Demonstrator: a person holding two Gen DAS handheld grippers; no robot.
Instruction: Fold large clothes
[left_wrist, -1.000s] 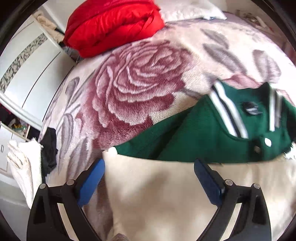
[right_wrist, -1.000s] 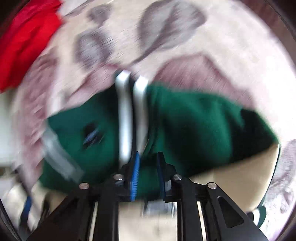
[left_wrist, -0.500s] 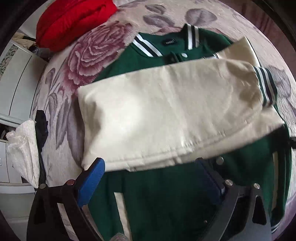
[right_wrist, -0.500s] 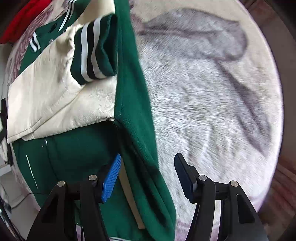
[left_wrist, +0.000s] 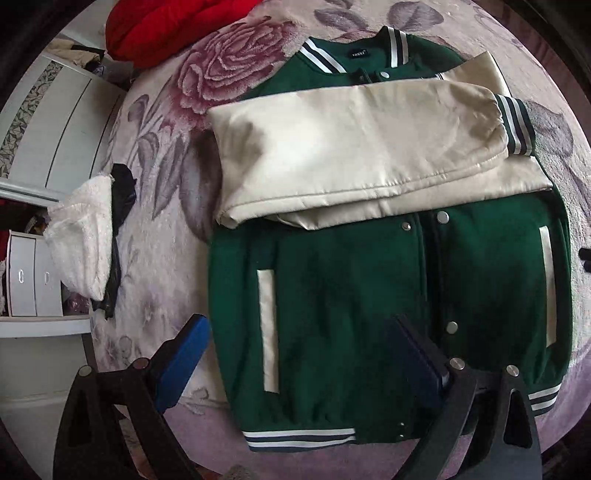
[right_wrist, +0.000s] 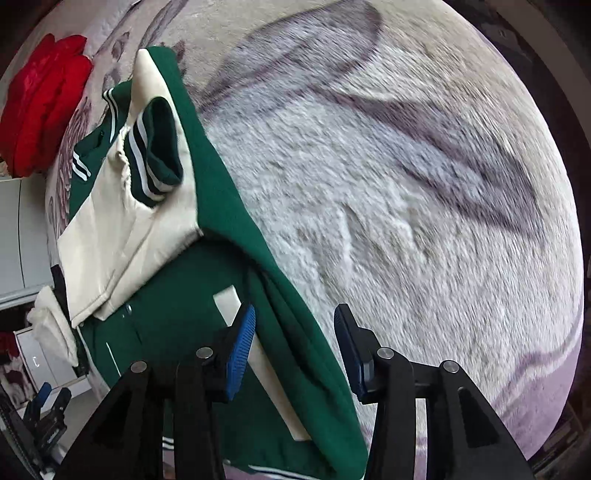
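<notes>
A bed under a rose-print blanket (left_wrist: 229, 85) carries one green varsity jacket (left_wrist: 369, 288), lying flat, front up, collar away from the cameras and hem nearest, both cream sleeves (left_wrist: 354, 155) folded crosswise over its chest. The left gripper (left_wrist: 295, 354) hovers above the hem's left corner, jaws wide. The right gripper (right_wrist: 295, 347) straddles the jacket's right edge, jaws wide, holding nothing. One red garment (left_wrist: 170, 26) lies beyond.

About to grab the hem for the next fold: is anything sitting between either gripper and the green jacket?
Nothing visible. The left gripper is open over the green jacket near its hem; the right gripper is open, straddling its side edge. The cream sleeves lie across the chest, away from both.
</notes>
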